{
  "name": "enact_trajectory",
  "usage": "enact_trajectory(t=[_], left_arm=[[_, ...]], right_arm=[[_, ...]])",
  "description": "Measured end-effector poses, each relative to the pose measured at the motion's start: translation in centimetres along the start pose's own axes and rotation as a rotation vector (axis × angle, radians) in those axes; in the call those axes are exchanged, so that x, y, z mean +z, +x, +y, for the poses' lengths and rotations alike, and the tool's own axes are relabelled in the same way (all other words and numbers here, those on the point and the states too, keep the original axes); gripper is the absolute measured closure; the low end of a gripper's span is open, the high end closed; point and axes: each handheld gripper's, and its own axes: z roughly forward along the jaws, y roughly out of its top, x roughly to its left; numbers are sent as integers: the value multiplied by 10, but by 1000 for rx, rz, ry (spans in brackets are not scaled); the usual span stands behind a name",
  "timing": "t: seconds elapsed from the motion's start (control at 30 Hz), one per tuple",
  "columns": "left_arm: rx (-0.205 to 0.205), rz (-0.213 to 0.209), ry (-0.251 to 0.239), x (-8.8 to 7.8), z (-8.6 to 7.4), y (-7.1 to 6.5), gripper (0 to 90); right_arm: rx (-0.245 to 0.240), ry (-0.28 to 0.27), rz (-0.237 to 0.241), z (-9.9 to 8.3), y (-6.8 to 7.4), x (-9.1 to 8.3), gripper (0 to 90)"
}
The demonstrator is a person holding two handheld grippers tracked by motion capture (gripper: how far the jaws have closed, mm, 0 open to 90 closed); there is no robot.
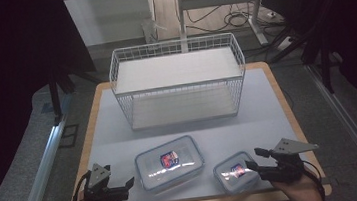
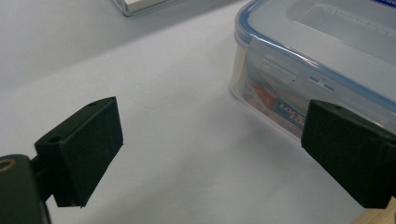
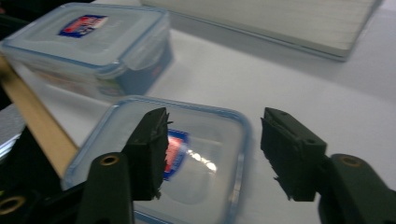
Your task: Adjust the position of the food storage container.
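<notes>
Both grippers sit at the bottom edge of the high view: left gripper (image 1: 125,185) at lower left, jaws apart and empty. Right of it, a large lidded box (image 1: 170,162) with a red-blue label, writing unreadable. Next, a small lidded box (image 1: 235,172), similar label, contents unclear. Right gripper (image 1: 251,159) spreads over its edge. White wire basket (image 1: 178,83) stands upper centre.

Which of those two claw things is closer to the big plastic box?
Left. The left gripper sits open just beside the large container; the right gripper is open over the small container, farther off.
</notes>
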Motion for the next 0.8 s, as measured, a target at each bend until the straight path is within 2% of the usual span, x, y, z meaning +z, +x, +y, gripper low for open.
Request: enact_trajectory(t=[0.1,0.13,0.17,0.2,0.27,0.3,0.33,0.37,0.4,0.43,0.53,0.6,0.7,0.8], left_arm=[[-10,-2,-4,0,0,0,56],[-8,2,1,0,0,0,58],[-8,3,3,0,0,0,58],[-8,5,6,1,0,0,61],[-9,8,7,1,0,0,62],[-13,9,7,1,0,1,65],[-13,9,7,1,0,1,66],[-15,9,7,1,0,1,66],[-16,8,6,1,0,1,67],[-17,9,8,1,0,1,72],[-15,8,12,1,-1,1,74],[-11,8,15,2,-1,1,75],[3,9,23,2,-1,0,75],[7,8,22,2,-1,0,75]], right_arm=[[-9,27,39,3,7,6,517],[-20,51,82,5,15,12,591],[-20,51,82,5,15,12,591],[-43,73,110,6,24,19,672],[-60,84,114,6,28,22,700],[-105,108,124,7,42,29,779],[-115,112,133,7,46,31,815],[-115,112,133,7,46,31,815],[-126,114,144,7,52,34,850],[-152,122,166,9,65,39,890],[-189,148,176,9,82,47,891],[-218,184,170,6,95,55,891],[-285,244,108,1,110,66,892],[-315,271,33,0,113,69,893]])
